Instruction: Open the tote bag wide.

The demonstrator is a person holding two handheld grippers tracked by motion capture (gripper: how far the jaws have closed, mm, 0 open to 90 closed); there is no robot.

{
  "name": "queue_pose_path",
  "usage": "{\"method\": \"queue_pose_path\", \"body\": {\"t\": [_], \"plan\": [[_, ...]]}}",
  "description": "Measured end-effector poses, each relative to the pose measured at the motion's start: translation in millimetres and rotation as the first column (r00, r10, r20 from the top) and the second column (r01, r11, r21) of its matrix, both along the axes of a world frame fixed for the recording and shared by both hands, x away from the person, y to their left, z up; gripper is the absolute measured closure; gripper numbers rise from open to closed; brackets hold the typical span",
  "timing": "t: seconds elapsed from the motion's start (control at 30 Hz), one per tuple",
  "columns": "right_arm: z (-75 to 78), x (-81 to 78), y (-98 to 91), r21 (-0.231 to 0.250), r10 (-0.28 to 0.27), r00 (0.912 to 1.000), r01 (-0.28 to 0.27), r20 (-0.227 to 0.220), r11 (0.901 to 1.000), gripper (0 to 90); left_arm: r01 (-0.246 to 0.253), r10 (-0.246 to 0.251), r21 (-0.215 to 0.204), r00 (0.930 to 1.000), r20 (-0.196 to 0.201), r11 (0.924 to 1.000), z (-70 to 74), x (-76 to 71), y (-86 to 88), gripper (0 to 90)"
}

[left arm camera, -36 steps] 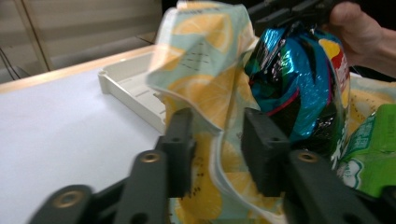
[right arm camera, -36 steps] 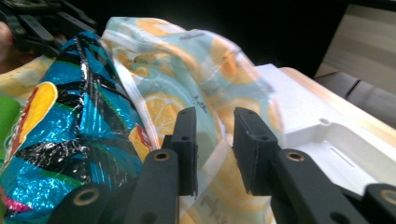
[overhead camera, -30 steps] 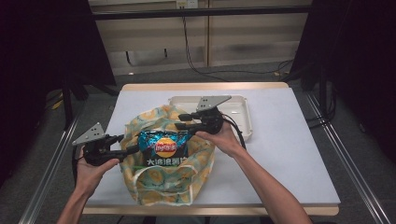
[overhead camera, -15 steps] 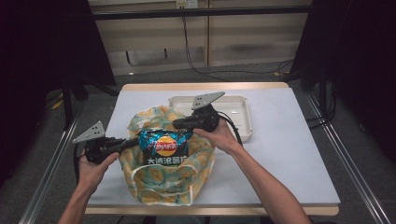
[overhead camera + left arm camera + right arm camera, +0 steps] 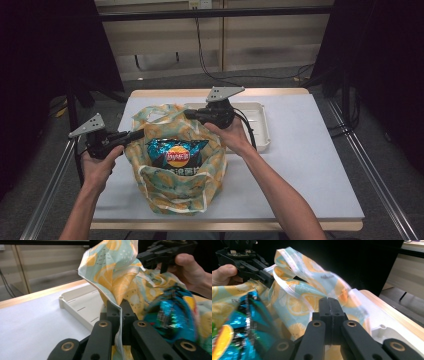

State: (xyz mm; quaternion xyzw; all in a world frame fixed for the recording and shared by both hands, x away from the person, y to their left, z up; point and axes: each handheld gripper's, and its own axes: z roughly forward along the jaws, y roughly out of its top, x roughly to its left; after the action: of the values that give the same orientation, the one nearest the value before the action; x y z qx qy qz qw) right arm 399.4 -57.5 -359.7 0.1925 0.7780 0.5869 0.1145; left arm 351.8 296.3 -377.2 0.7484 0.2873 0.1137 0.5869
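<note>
The bag point(image 5: 177, 165), a thin one printed with orange slices on pale green, stood on the white bench point(image 5: 310, 165) with its mouth pulled open between the two grippers. Inside it lay a blue chip packet point(image 5: 176, 152), its top showing above the rim. The left gripper point(image 5: 136, 135) pinched the bag's left edge; in the left gripper view its jaws had just been closing and stood pressed together on a fold of the fabric point(image 5: 119, 315). The right gripper point(image 5: 189, 114) gripped the far edge near a handle, its jaws likewise just closed, tight on the cloth in the right gripper view point(image 5: 332, 312). Both edges were drawn up and apart, so the fabric stretched taut. Just behind the bag, touching or nearly so, sat a cream tray point(image 5: 260, 125) on the bench. The person's forearms came in from the near side, one at each flank of the bag.
</note>
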Motion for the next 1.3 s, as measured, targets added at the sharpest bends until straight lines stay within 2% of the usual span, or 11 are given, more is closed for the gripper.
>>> {"method": "queue_pose_path", "body": {"t": [0.2,0.33,0.4,0.47,0.57,0.7,0.93,1.1,1.17,1.23,1.3], "plan": [[-7.5,11.1,2.9,-0.014,-0.045,0.9989,0.046,0.006,0.9989,90.0,-0.019,0.019,-0.019,0.9997,-0.018,0.9996,-4.1,10.6,0.1,88.7],[-5.1,15.9,5.0,-0.009,-0.061,0.9979,0.061,0.024,0.9981,90.0,-0.026,0.026,0.019,0.9996,-0.005,0.9995,-1.1,14.0,2.0,88.9],[-5.8,17.2,5.8,-0.010,-0.067,0.9975,0.067,0.023,0.9977,90.0,-0.031,0.031,0.033,0.9994,-0.016,0.9990,-2.4,15.1,1.5,89.2],[-11.8,21.0,8.4,-0.034,-0.072,0.9972,0.073,0.019,0.9968,90.0,-0.037,0.038,0.056,0.9988,-0.032,0.9978,-8.4,18.8,0.5,89.5],[-25.0,26.5,9.0,-0.043,-0.068,0.9976,0.068,-0.006,0.9968,90.0,-0.037,0.040,0.048,0.9972,-0.064,0.9982,-22.3,23.8,1.7,89.5],[-42.3,28.4,11.6,-0.070,-0.058,0.9977,0.056,-0.034,0.9960,90.0,-0.040,0.049,0.089,0.9940,-0.098,0.9952,-37.5,27.0,1.9,89.5],[-55.5,23.4,14.1,-0.084,-0.036,0.9980,0.032,-0.052,0.9960,90.0,-0.004,0.020,0.131,0.9923,-0.122,0.9914,-45.6,18.4,4.1,89.5],[-71.3,13.8,11.6,-0.053,-0.029,0.9954,0.024,-0.091,0.9983,90.0,0.027,-0.010,0.124,0.9907,-0.136,0.9919,-57.2,3.1,3.4,89.1],[-75.5,8.2,9.6,-0.036,-0.019,0.9955,0.016,-0.093,0.9992,90.0,0.039,-0.020,0.142,0.9903,-0.138,0.9891,-59.0,-0.4,3.0,88.9],[-76.4,6.9,9.1,-0.039,-0.019,0.9954,0.016,-0.094,0.9991,90.0,0.037,-0.013,0.169,0.9901,-0.139,0.9850,-60.6,-2.9,3.4,88.8],[-80.2,3.4,9.7,-0.055,-0.008,0.9943,0.003,-0.106,0.9985,90.0,0.029,-0.005,0.163,0.9892,-0.146,0.9861,-63.2,-3.2,5.5,88.9]]}}
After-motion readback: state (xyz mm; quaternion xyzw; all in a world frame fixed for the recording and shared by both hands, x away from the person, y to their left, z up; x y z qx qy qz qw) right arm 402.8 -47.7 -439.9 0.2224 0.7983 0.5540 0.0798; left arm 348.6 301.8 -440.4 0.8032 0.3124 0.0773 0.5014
